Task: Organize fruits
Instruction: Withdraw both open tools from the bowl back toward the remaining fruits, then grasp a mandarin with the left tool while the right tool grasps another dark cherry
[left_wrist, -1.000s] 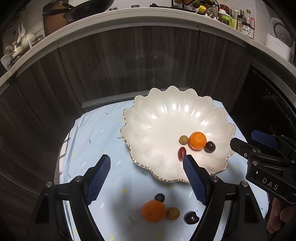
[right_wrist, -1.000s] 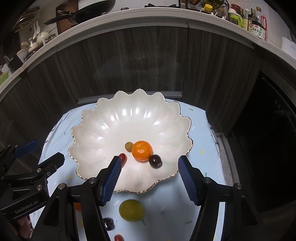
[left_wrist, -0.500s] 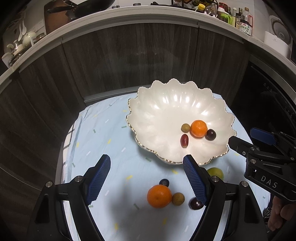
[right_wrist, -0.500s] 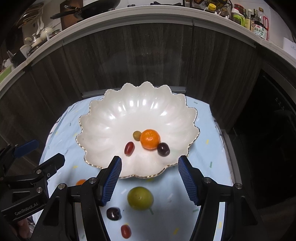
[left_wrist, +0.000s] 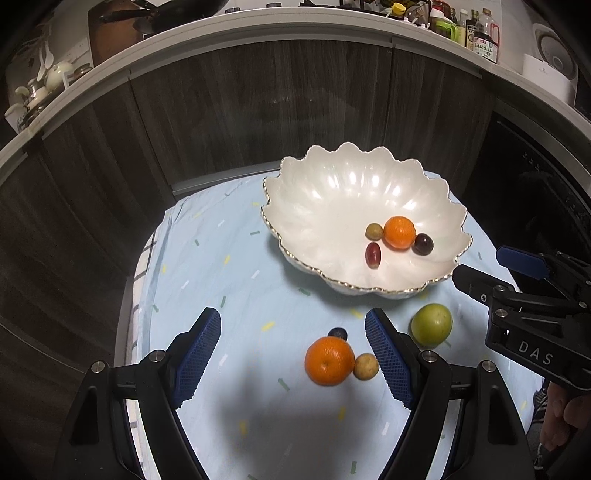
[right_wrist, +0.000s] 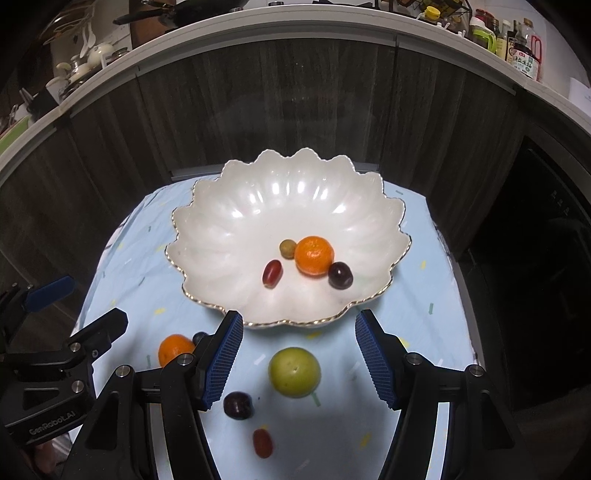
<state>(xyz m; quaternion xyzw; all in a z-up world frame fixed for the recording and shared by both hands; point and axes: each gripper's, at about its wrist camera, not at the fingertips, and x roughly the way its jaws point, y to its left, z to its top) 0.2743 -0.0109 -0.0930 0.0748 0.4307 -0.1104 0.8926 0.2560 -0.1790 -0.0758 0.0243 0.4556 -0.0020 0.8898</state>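
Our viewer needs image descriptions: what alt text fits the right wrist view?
An open right gripper hangs over a green fruit on a pale blue cloth, before a scalloped white bowl holding an orange and three grapes. The left gripper shows at left.

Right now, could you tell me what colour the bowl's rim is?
Gold, a thin line edging the white bowl; it shows best in the right wrist view.
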